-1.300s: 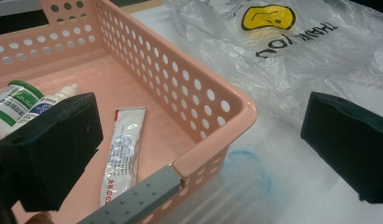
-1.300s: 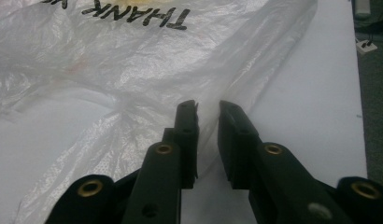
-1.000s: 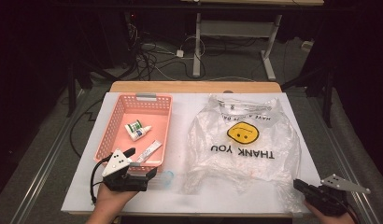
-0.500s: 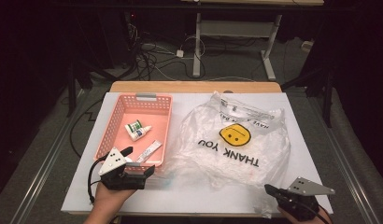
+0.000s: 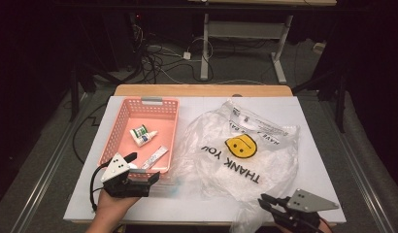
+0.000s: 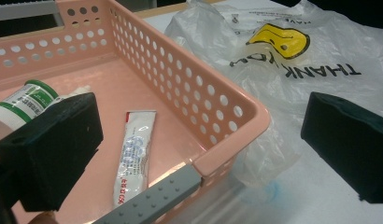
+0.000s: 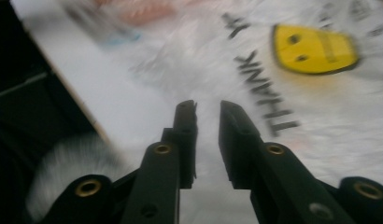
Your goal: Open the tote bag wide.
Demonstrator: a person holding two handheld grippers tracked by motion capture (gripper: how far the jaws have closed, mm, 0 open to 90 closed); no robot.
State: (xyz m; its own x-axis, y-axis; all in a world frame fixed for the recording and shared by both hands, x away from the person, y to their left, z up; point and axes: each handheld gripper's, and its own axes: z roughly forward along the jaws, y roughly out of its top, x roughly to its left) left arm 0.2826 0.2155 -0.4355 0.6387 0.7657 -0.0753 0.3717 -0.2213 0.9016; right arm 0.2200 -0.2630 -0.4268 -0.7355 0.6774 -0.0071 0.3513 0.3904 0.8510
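- One pink perforated basket sits on the left half of the white table, and one clear plastic bag printed with a yellow smiley face and "THANK YOU" lies spread over the right half, its left edge lying against the basket's right wall.
- Two items can be counted inside the basket: one small white bottle with a green label near the middle, and one flat white tube lying towards the near right corner. The two lie close together but apart.
- In the left gripper view the bottle is partly hidden behind the left jaw, and the tube lies flat on the basket floor, free of both jaws.
- There are two grippers, one in each hand.
- The left gripper rests at the near end of the basket; its jaws stand wide apart, one over the basket floor and the other outside, above the bag's edge, so that the basket's near right corner lies between them, and neither pad presses on anything.
- The right gripper is at the table's near edge, on the bag's near fringe. Its jaws have just been opening and now stand a narrow slit apart, pointing across the bag. The right gripper view is blurred, and no fold of plastic can be made out between the pads.
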